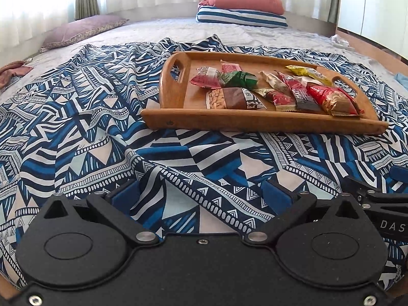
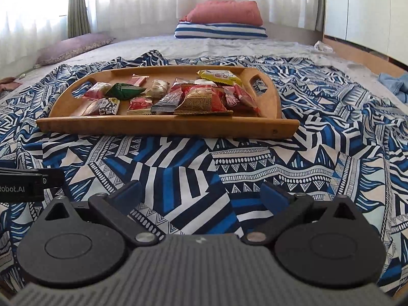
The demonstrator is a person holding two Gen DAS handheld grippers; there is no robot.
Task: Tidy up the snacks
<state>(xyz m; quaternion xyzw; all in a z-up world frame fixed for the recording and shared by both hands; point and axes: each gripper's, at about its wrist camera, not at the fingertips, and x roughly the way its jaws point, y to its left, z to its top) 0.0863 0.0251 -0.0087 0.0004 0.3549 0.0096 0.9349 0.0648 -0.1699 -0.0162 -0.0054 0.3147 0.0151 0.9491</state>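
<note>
Snack packets [image 2: 163,94] lie scattered inside the wooden tray [image 2: 168,127].

Left gripper [image 1: 201,193]: jaws spread wide, nothing between the blue fingertips [image 1: 126,195], low in the frame.
Right gripper [image 2: 201,193]: jaws spread wide, empty, blue fingertips [image 2: 130,191] at lower centre.

Open patterned bedspread [image 2: 178,158] lies btwn both grippers and wooden tray [image 2: 165,126]; no obstacle there. Tray's raised front wall blocks low entry; snack packets [image 2: 199,99] crowd its floor, esp. right half. Access from above unobstructed.
</note>
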